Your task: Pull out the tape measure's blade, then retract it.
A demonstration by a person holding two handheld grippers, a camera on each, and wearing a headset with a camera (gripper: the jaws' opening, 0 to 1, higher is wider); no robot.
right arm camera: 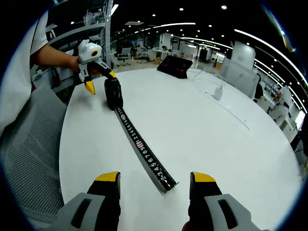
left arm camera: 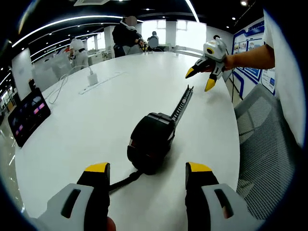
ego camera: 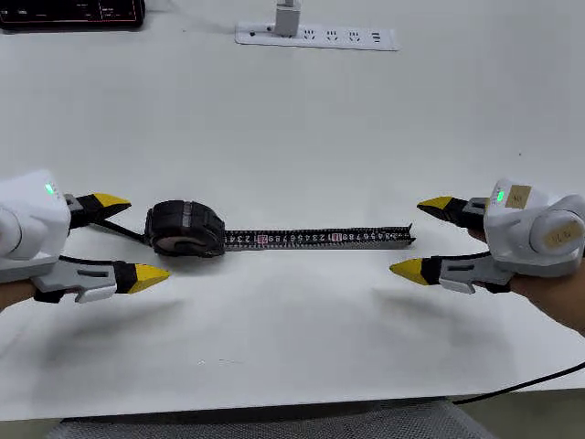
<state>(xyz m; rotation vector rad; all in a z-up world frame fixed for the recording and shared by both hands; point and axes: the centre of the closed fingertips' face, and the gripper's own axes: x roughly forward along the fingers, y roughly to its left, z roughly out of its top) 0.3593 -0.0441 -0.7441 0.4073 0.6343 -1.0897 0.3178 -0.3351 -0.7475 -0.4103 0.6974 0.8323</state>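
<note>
Along the bottom of the head view, the near edge of the desk (ego camera: 292, 347) is running just below both grippers. A mesh chair (ego camera: 274, 422) is showing beneath it and a dark cable (ego camera: 521, 384) is trailing off at lower right, so little room is lying toward the person.

At the left of the frame the left gripper (ego camera: 146, 236) is hovering with its jaws spread and gripping nothing. The tape measure (ego camera: 186, 229) is lying directly in front of their tips, its black strap (ego camera: 119, 227) trailing back beside one jaw. From the case the blade (ego camera: 315, 239) is lying flat on the desk, drawn out, its long axis running straight across mid-frame to the right.

The right gripper (ego camera: 407, 236) is waiting there, jaws likewise spread and empty. The blade's end hook is sitting between their tips, touching neither as far as I can tell.

The pull-out is looking done, and retraction is turning on this line-up — left jaws nearer the case, right jaws nearer the hook, the blade due to travel leftward along its own axis.

Beyond, toward the top of the frame, bare desk is stretching away to a power strip (ego camera: 315, 37) and a dark screen (ego camera: 71, 13) at upper left, both well apart from the work.
</note>
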